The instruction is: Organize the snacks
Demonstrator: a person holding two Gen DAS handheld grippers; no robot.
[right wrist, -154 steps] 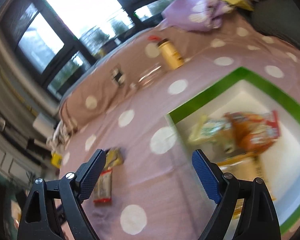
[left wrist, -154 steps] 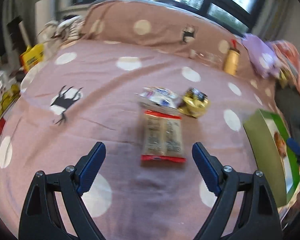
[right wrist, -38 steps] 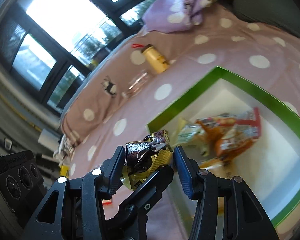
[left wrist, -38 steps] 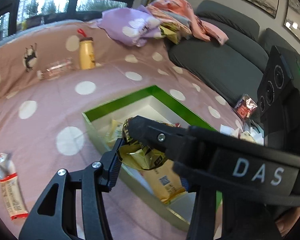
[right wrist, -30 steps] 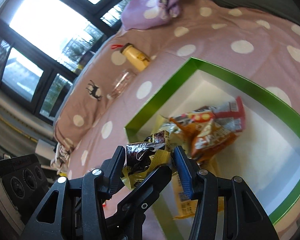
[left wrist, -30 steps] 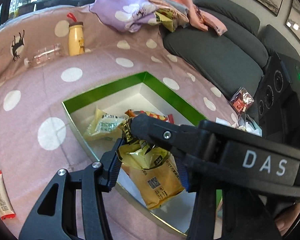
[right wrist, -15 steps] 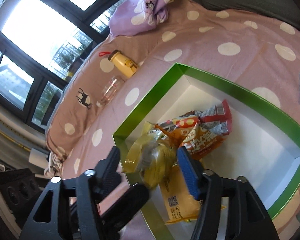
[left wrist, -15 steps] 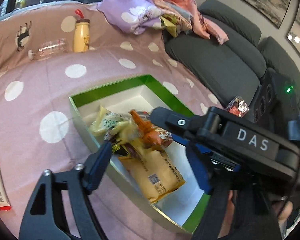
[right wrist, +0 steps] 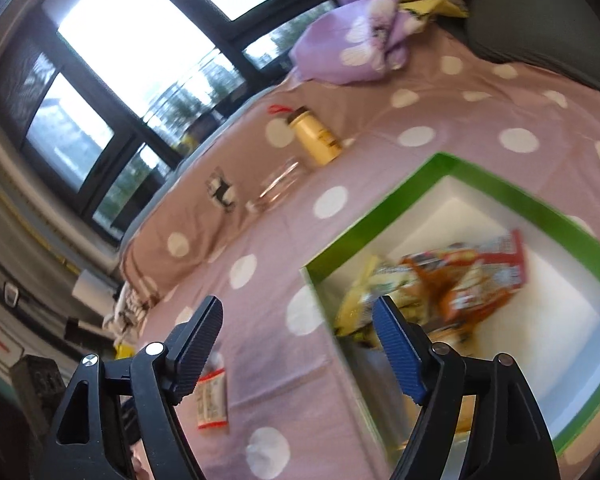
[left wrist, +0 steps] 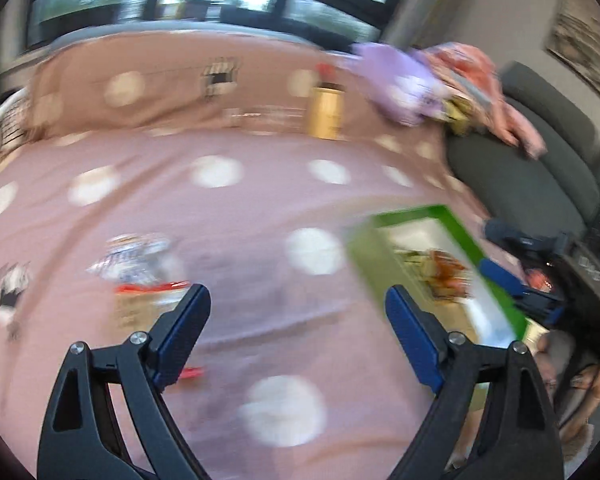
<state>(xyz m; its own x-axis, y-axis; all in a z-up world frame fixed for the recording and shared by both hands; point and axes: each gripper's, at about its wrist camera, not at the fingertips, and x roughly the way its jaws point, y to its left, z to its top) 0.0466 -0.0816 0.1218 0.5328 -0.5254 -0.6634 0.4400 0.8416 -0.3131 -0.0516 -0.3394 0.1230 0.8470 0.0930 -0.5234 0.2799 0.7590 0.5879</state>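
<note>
Left gripper: jaws spread wide, nothing between them. It hangs over the pink bedspread with white polka dots. The left wrist view is heavily motion-blurred.

Right gripper: jaws spread wide, nothing held. It sits above the near left corner of the green-rimmed white cardboard box.

Box contents, right wrist view: a red and orange snack packet lies toward the middle; a pale yellow-green packet lies just left of it, against the left wall; a yellow and dark crumpled packet lies nearest, partly behind the right gripper's blue finger. The packets overlap one another; exact edges are too blurred to tell.

Outside the box: a long red-ended clear snack packet lies flat on the bedspread to the left, well apart from the box. In the left wrist view the same packet shows just beyond the left finger, with a white and blue packet touching its far end.

Far side of the bedspread: a yellow bottle with a red loop and, left of it, a clear glass jar lying on its side. A purple spotted cloth bundle lies at the far right, beside a dark grey sofa.
</note>
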